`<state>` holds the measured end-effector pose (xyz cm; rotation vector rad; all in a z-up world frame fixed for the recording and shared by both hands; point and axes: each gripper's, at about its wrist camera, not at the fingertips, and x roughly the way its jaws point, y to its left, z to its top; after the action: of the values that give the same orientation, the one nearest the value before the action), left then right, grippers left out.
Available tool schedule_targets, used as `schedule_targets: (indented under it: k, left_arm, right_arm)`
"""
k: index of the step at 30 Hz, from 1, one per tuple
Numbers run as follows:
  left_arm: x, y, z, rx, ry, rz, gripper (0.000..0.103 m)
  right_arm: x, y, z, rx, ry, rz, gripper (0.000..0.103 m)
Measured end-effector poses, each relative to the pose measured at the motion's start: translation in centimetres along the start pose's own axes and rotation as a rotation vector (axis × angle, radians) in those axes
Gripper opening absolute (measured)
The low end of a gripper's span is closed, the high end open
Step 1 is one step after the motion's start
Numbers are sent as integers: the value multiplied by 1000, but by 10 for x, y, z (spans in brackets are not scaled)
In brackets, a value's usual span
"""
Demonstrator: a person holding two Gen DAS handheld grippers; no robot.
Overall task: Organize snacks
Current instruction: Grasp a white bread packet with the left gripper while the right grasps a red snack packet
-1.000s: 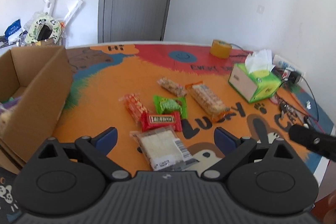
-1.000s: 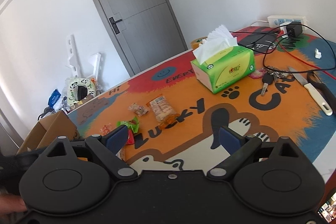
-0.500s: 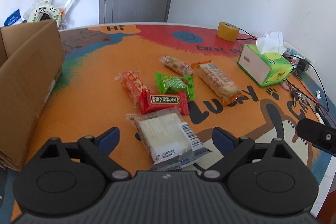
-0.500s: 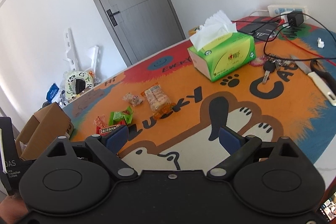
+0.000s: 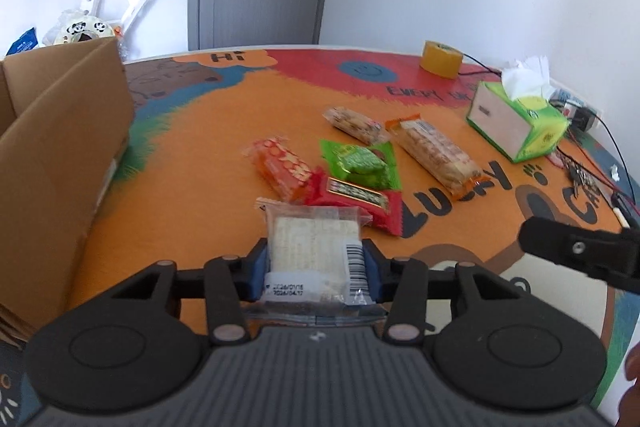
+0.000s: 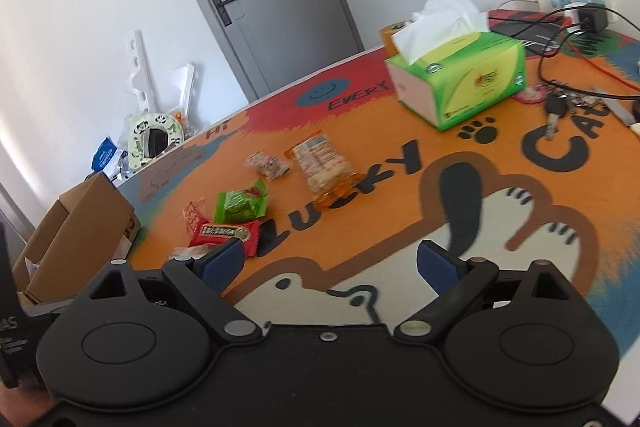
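Note:
A clear packet with a white cake (image 5: 312,239) lies on the orange mat nearest me. My left gripper (image 5: 314,259) has it between its jaws, which are closing, and the blue pads (image 5: 258,263) touch its two sides. Beyond it lie a red bar (image 5: 356,193), a green packet (image 5: 360,163), an orange-red packet (image 5: 282,167), a long biscuit pack (image 5: 438,155) and a small snack pack (image 5: 354,121). My right gripper (image 6: 330,263) hovers open over the mat with nothing between its fingers, right of the red bar (image 6: 226,231).
An open cardboard box (image 5: 60,147) stands at the left edge of the mat. A green tissue box (image 5: 516,119), a tape roll (image 5: 441,59), keys (image 6: 560,105) and cables (image 6: 560,23) sit at the right and back.
My left gripper came down over the clear packet and its wide-open jaws closed in on the packet's sides. The right gripper sank closer to the mat.

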<state>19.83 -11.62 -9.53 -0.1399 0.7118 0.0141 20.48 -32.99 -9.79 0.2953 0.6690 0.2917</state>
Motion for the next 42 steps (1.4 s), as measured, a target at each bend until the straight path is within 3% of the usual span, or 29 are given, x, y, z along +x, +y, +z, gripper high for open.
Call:
schedule_targets:
  k: [20,26,35,42]
  left_arm:
    - [-23,65,17,-124,-100,3,46]
    - [-23,78,20,-168,-112,-9,45]
    - [-18,87,17,-204,-102,-36,45]
    - [-17,87,15,-207,-92,-31,45]
  right_arm:
    - [48,81,9,-123,55,73,94]
    - [67,93,12,-138,77,70,90]
    - [91,106,7,-199,96,-11,87]
    - [97,101,4,-182,82,-81,69]
